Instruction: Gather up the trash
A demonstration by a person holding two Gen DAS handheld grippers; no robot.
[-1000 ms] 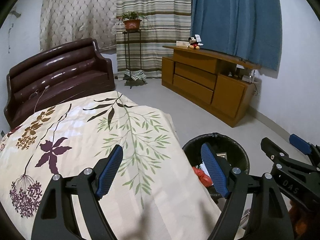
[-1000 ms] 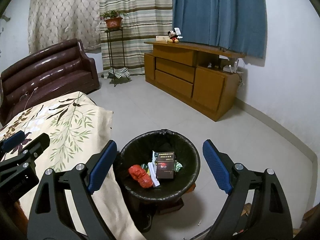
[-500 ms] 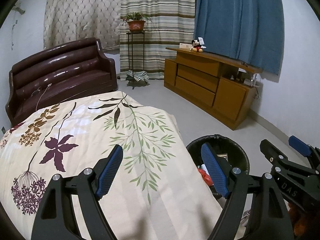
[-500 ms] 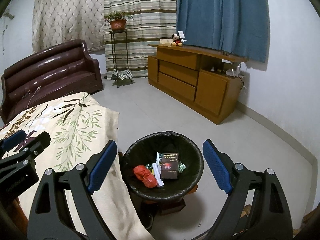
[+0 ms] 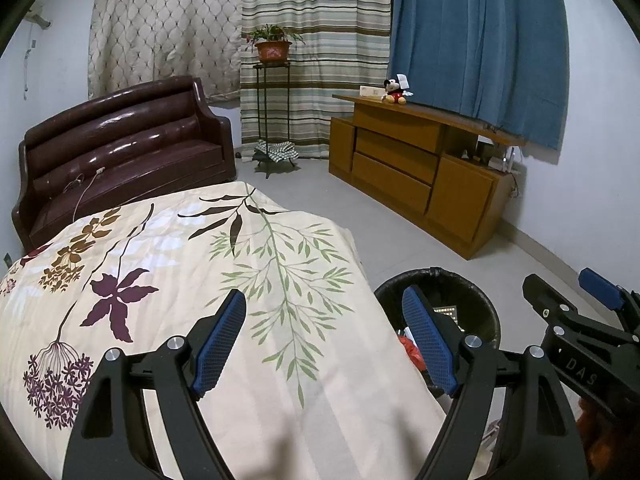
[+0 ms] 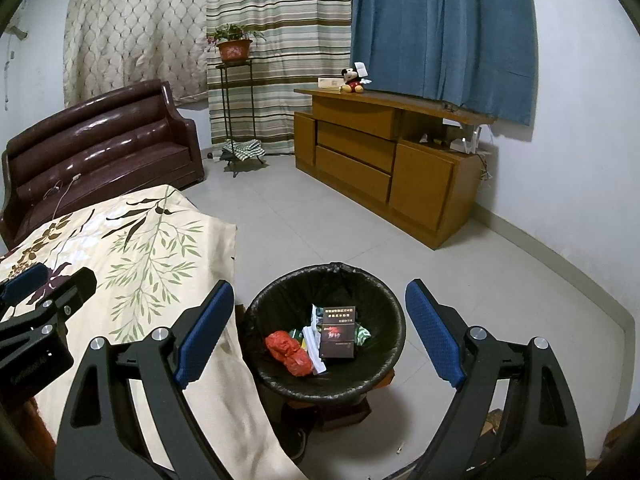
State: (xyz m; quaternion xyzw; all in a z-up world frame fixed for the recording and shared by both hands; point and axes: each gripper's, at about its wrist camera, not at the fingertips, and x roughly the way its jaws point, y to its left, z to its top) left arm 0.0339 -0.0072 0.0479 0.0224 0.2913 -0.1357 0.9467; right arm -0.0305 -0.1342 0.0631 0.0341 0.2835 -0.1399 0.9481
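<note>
A black-lined trash bin (image 6: 276, 308) stands on the floor beside the cloth-covered table. Inside lie a dark cigarette box (image 6: 338, 332), a red crumpled wrapper (image 6: 288, 346) and some white and green scraps. My right gripper (image 6: 320, 332) is open and empty, held above the bin. My left gripper (image 5: 326, 338) is open and empty above the floral cloth (image 5: 168, 264), with the bin (image 5: 476, 292) partly hidden behind its right finger. The right gripper also shows at the right edge of the left wrist view (image 5: 576, 312).
A brown leather sofa (image 5: 120, 152) stands behind the table. A wooden sideboard (image 6: 392, 160) with a Mickey toy (image 6: 352, 78) runs along the right wall. A plant stand (image 6: 236, 108) stands by the curtains. Grey tiled floor (image 6: 460, 280) lies around the bin.
Both grippers have drifted slightly back and up; the views shifted a little. The bin's contents and the jaws are unchanged.
</note>
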